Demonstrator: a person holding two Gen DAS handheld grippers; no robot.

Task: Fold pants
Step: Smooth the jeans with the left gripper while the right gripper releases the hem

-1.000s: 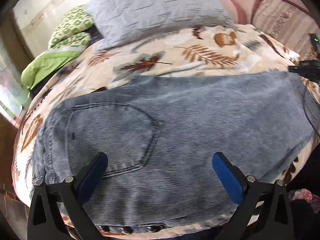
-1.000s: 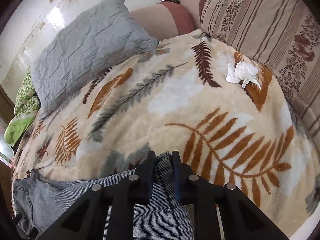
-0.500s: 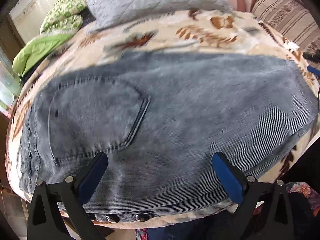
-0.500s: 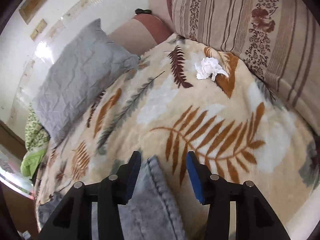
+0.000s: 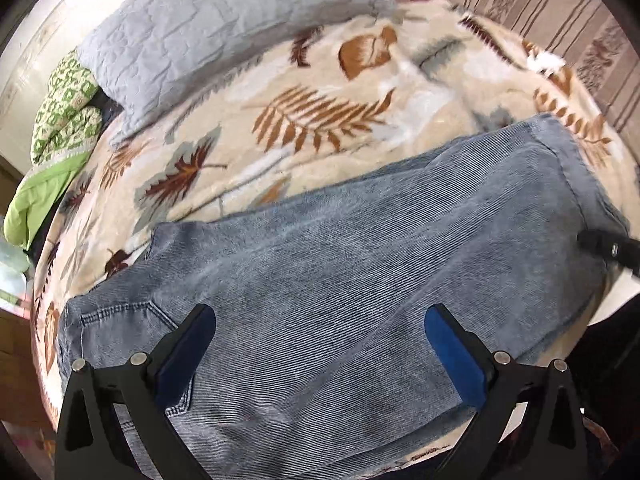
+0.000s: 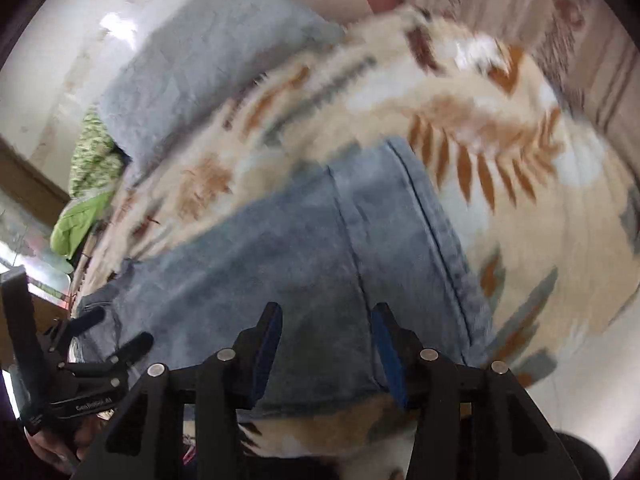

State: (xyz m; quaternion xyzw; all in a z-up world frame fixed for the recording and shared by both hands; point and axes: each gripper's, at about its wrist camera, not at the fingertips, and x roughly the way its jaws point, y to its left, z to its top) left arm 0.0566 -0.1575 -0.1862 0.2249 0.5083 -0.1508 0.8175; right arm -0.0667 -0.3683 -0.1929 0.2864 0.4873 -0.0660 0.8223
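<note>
At the far left edge of the bed a green patterned quilt lies bunched, with a plain green fold below it, and just beside it a grey quilted pillow leans against the wall. A cream blanket printed with brown and grey leaves covers the bed. On it, toward the near edge, lie the pants — faded blue denim, folded lengthwise into one long band that runs from the waist and back pocket at the left to the hem at the right. The left tool hangs above the seat of the pants with its blue-padded fingers spread wide, holding nothing. In the right wrist view, which is blurred, the right tool is over the leg end near the hem, its fingers likewise parted and empty — the cloth lies flat beneath them. A white crumpled tissue sits on the blanket beyond the hem, near a striped floral cushion at the far right.
</note>
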